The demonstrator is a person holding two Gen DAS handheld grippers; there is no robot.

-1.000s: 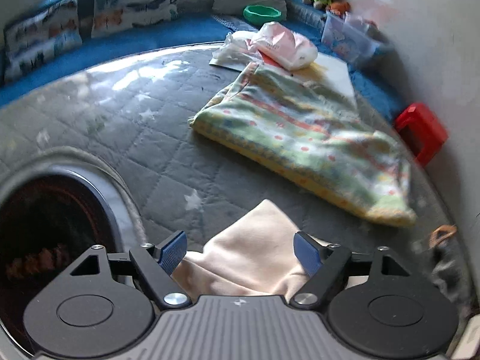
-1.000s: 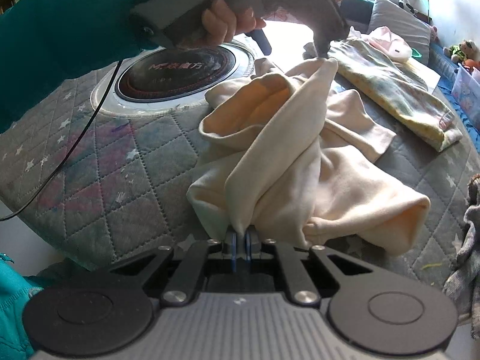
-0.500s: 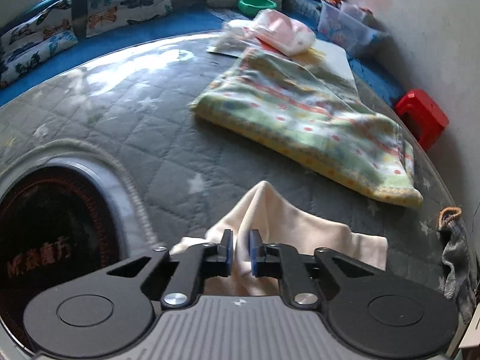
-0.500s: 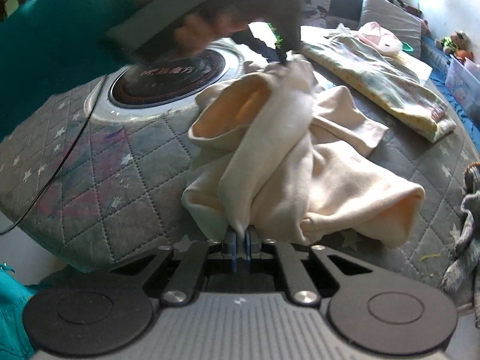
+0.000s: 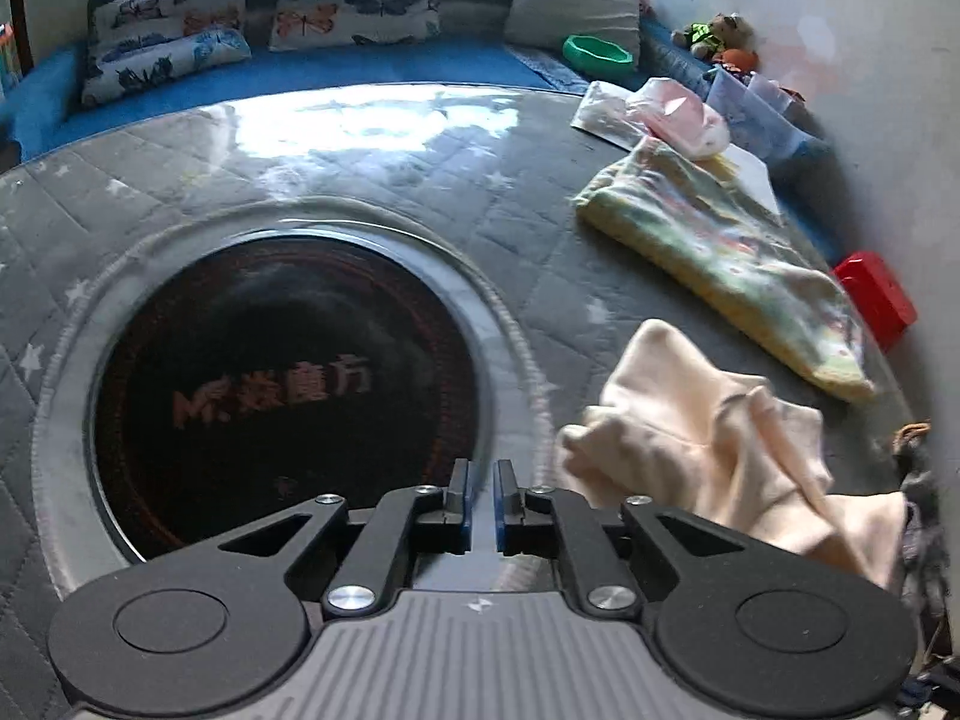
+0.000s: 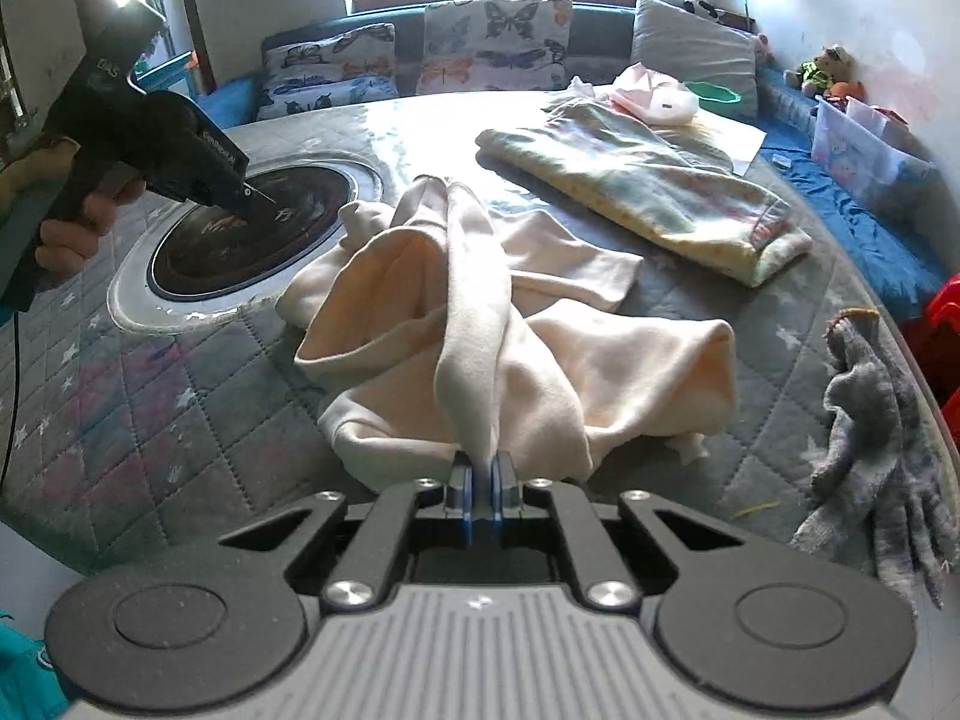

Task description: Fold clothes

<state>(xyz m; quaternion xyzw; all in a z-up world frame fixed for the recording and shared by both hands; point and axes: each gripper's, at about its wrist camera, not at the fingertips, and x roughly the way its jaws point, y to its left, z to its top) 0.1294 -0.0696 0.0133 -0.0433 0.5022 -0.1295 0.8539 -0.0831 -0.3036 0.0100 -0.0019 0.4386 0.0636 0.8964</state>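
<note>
The cream fleece garment (image 6: 510, 330) lay crumpled in loose folds on the grey quilted bench (image 6: 180, 408), near its front edge, beside the round dark glass hob (image 6: 252, 240). The right gripper (image 6: 480, 474) had its jaws pinched tight on a raised fold. The left gripper (image 5: 480, 501) hung above the hob, jaws nearly closed, holding nothing.

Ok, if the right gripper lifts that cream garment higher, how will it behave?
Probably floppy: the cream garment already drapes in soft folds from the right gripper. Likely light, hanging from one pinch. The rest may drag across the quilted mat.
</note>
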